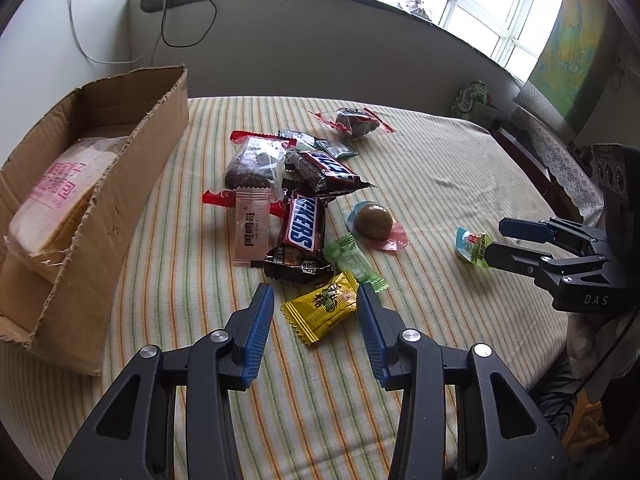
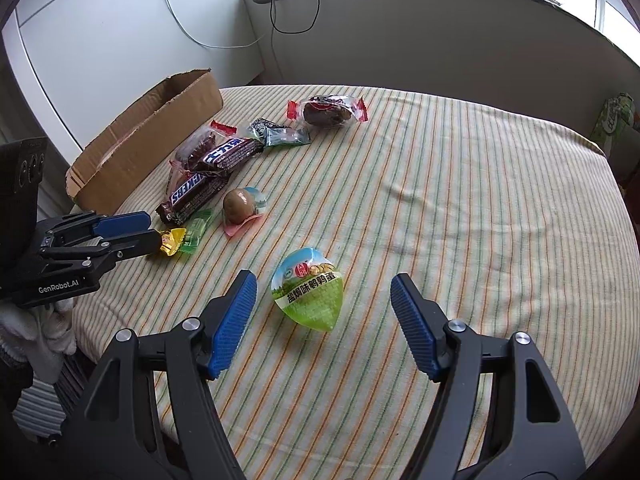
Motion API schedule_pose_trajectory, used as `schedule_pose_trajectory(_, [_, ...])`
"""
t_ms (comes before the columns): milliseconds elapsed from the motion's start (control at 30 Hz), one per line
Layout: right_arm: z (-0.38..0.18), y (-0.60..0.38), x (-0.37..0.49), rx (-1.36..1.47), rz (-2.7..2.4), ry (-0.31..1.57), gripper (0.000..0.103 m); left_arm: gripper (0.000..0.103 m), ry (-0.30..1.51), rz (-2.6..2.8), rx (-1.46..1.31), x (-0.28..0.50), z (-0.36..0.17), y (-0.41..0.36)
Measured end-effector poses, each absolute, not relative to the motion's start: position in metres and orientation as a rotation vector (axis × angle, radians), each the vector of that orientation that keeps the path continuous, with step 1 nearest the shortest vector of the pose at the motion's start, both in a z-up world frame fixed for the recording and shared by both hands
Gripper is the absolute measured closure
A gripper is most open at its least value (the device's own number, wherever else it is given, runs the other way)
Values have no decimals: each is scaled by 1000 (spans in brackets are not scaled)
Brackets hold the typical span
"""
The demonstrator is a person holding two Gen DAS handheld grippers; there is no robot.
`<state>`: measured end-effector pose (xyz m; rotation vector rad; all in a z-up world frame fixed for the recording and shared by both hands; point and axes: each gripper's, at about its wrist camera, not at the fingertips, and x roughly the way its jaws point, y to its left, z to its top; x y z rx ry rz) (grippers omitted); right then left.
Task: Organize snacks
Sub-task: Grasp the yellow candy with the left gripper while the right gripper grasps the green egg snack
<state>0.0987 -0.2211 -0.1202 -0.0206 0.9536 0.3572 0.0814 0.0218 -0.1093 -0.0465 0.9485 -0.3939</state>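
Starting at the left, the cardboard box (image 1: pixel 120 168) stands on the striped tablecloth (image 1: pixel 420 184) with one wrapped bread packet (image 1: pixel 60 196) already inside; it is judged to be the collection point for the snacks. The packet looks soft and crushable, so nothing heavy should be dropped on it.

Near the box lies the main heap. The Snickers bars (image 1: pixel 304 220) look stiff and fairly dense under slick film; grip them across the short width at mid-length. The clear date packets (image 1: pixel 256 160) are loose and crinkly and will sag if taken by a sealed edge.

The left gripper (image 1: pixel 316 312) hovers with its fingers spread, straddling the yellow candy (image 1: pixel 324 308) without pinching it. This piece is light and flat with slippery foil; close on the padded middle, not the serrated ends. The green candy (image 1: pixel 354 260) touches its far edge and may be dragged along.

Further right sits the brown egg pack (image 1: pixel 374 224), domed, smooth and likely to squirt from the pads.

At the far right, the right gripper (image 2: pixel 324 312) has its fingers wide apart around the quail egg pack (image 2: pixel 308 288), not yet in contact. Its blister is rigid but fragile; squeeze gently across the widest part.
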Motion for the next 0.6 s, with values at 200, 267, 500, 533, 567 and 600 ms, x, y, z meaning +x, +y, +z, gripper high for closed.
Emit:
schedule_pose_trajectory(200, [-122, -218, 102, -28, 363, 956, 31, 61, 977, -434, -51, 83, -114, 16])
schedule_pose_trajectory(267, [-123, -217, 103, -24, 365, 957, 31, 61, 982, -454, -43, 78, -114, 12])
schedule_pose_trajectory(500, [-125, -210, 104, -37, 379, 954, 31, 61, 947, -439, 28, 70, -107, 6])
schedule_pose_trajectory(533, [-126, -209, 104, -40, 380, 955, 31, 61, 944, -434, 33, 73, -107, 8])
schedule_pose_trajectory(567, [-126, -209, 104, -43, 380, 955, 31, 61, 952, -436, 33, 76, -107, 9])
schedule_pose_trajectory(600, [-127, -209, 105, -46, 380, 956, 31, 61, 958, -440, 37, 79, -107, 9])
